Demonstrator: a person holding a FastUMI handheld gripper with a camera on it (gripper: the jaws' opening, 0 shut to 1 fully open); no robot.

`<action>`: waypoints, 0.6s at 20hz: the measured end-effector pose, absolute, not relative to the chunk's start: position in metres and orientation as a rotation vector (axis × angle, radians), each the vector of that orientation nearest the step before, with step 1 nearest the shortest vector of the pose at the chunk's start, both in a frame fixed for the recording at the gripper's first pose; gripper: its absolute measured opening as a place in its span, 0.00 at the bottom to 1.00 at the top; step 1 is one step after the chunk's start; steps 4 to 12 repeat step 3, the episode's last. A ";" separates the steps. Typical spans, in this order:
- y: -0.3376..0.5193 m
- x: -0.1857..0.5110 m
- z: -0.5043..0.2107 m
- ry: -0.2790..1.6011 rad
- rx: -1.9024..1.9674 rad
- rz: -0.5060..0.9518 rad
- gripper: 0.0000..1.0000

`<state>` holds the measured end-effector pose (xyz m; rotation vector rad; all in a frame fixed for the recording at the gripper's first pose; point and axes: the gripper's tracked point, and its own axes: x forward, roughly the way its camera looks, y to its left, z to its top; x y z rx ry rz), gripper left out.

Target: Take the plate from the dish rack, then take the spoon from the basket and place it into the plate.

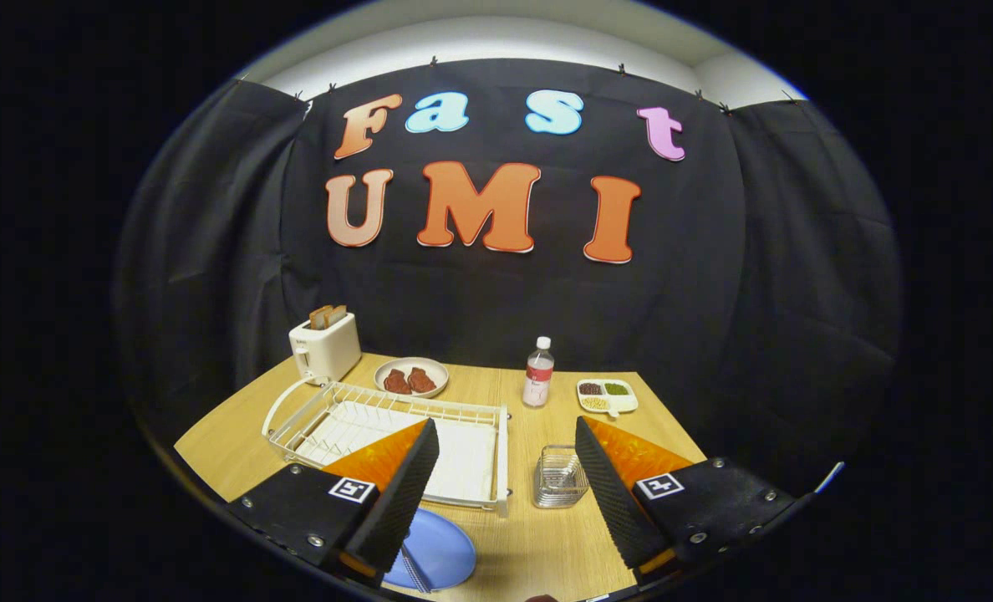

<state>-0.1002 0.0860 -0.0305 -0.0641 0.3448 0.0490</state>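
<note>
On the far left of the wooden tabletop (pixel 547 552) a white toaster (pixel 325 347) stands with two slices of toast sticking up from its slots. In front of it, a white wire dish rack (pixel 363 418) sits on the tabletop, and your left finger partly covers its near corner. Close below that finger lies a blue plate (pixel 442 552), flat on the tabletop, with what looks like a spoon (pixel 415 571) resting on its near edge; the finger hides part of both. Behind the rack, a pale plate holds two brown pieces of food (pixel 410 380). Your jaws stand wide apart, holding nothing, and the gripper (pixel 506 439) hovers above the tabletop. Between the fingers, nearer the right one, sits a small clear wire basket (pixel 559 478). Beyond it stands a plastic bottle (pixel 538 373) with a white cap. To its right rests a white tray of beans and grains (pixel 607 395).
</note>
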 end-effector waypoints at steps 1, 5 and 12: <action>0.083 -0.100 -0.022 0.330 -0.059 0.035 0.97; 0.077 -0.100 -0.008 0.296 -0.051 0.009 0.98; 0.077 -0.100 -0.008 0.296 -0.051 0.009 0.98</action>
